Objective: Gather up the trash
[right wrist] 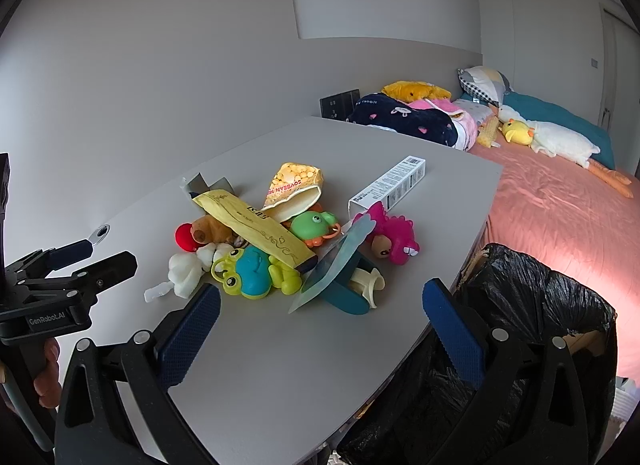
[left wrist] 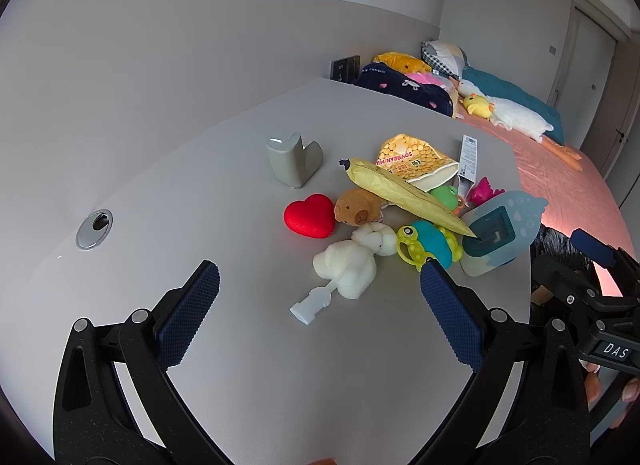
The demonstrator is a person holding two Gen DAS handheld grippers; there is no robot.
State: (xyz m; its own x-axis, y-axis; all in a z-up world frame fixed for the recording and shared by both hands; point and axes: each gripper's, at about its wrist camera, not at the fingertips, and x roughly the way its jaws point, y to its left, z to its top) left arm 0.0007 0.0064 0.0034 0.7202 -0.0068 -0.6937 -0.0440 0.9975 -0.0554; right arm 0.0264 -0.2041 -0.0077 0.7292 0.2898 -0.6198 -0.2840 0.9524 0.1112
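**Both hand-held grippers hover spread wide over the clutter**

The left hand-held gripper [left wrist: 320, 289] and right hand-held gripper [right wrist: 322, 307] hang above the tabletop [left wrist: 240, 365], released and empty. A yellow wrapper [right wrist: 256, 225], soybean bag [right wrist: 294, 185] and white box [right wrist: 390, 183] lie among toys. The black-lined bin [right wrist: 532, 305] stands beside the tabletop's edge.

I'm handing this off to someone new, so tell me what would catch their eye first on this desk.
A bright heap of toys and wrappers in the middle of the grey table: a red heart on its left edge, a long yellow wrapper lying across the top and a green-and-blue frog toy at the front. A black-lined bin stands off the table's right edge, and both grippers, left gripper and right gripper, are open and empty.
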